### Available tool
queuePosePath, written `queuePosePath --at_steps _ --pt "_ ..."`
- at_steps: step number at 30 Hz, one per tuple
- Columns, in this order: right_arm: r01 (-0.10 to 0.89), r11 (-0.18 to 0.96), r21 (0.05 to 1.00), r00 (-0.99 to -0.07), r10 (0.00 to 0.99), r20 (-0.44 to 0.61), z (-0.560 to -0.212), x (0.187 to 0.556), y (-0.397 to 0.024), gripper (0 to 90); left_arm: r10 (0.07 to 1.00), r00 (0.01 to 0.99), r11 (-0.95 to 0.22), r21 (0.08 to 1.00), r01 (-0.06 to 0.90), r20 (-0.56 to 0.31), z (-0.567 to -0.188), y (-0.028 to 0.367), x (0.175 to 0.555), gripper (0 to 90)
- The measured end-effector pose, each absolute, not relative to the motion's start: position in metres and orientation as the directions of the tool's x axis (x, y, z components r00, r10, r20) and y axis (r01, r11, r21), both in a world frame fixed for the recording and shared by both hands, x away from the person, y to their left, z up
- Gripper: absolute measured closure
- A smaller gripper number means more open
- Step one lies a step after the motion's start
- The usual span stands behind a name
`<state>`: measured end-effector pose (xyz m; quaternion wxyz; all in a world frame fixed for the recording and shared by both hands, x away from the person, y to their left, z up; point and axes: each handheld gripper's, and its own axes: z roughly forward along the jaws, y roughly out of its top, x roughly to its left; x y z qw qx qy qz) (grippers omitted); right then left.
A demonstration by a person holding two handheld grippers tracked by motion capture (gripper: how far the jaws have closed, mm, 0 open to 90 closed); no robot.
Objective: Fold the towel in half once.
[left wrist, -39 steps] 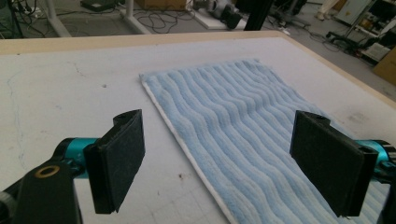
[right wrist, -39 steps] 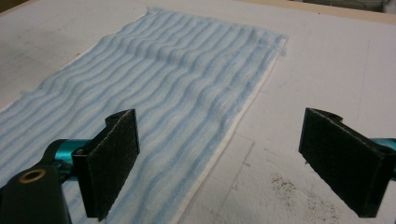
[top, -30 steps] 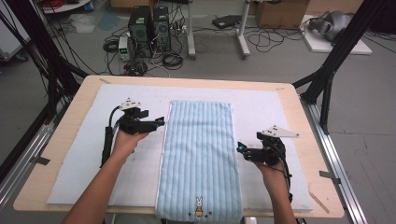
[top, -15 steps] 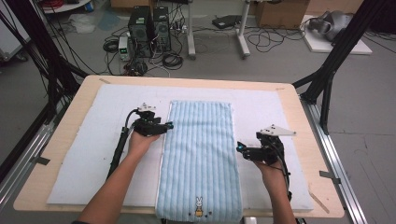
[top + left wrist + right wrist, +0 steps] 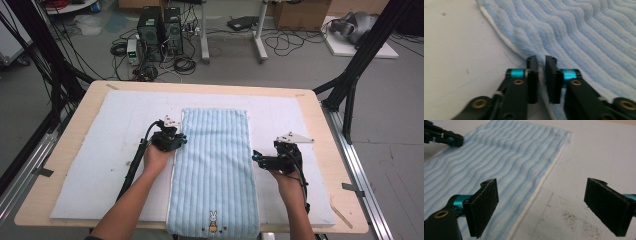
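Observation:
A light blue striped towel (image 5: 215, 165) with a small rabbit emblem lies flat and lengthwise on the white mat (image 5: 100, 150). My left gripper (image 5: 179, 141) is down at the towel's left edge, about a third of the way from the far end. Its jaws have just been closing, and in the left gripper view (image 5: 541, 60) they stand nearly together with the towel's (image 5: 586, 37) white hem pinched between them. My right gripper (image 5: 256, 156) is open at the right edge; in its own view (image 5: 541, 182) the jaws straddle the hem above the towel (image 5: 499, 157).
The mat covers most of the wooden table (image 5: 320, 115). Black frame posts (image 5: 350, 85) stand at both sides. Computer towers (image 5: 160, 25) and cables sit on the floor beyond the far edge. The near end of the towel hangs over the front edge.
My left hand moved right and down from the mat to the towel's left edge, and its jaws went from wide open to shut on the hem. The right hand stayed put.

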<state>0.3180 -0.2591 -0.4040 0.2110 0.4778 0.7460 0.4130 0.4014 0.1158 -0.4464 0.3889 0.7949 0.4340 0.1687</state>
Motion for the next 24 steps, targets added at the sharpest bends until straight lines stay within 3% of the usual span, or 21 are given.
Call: queuePosePath --at_steps 6,10,13,24 --pt "0.583 0.156 0.797 -0.404 0.907 0.118 -0.411 0.338 -0.255 11.8 0.831 0.541 -0.27 0.759 0.592 -0.127 -0.446 0.119 0.403 86.7" --pt "0.609 0.18 0.773 -0.415 0.902 0.117 -0.415 0.355 -0.249 31.9 0.838 0.519 -0.227 0.758 0.611 -0.167 -0.446 0.121 0.405 86.7" --pt "0.626 0.19 0.757 -0.412 0.904 0.114 -0.417 0.368 -0.242 41.8 0.837 0.517 -0.217 0.756 0.618 -0.182 -0.446 0.123 0.405 86.7" --pt "0.695 0.267 0.667 -0.407 0.912 0.059 -0.436 0.4 -0.202 54.7 0.827 0.512 -0.18 0.753 0.633 -0.233 -0.445 0.13 0.407 86.6"
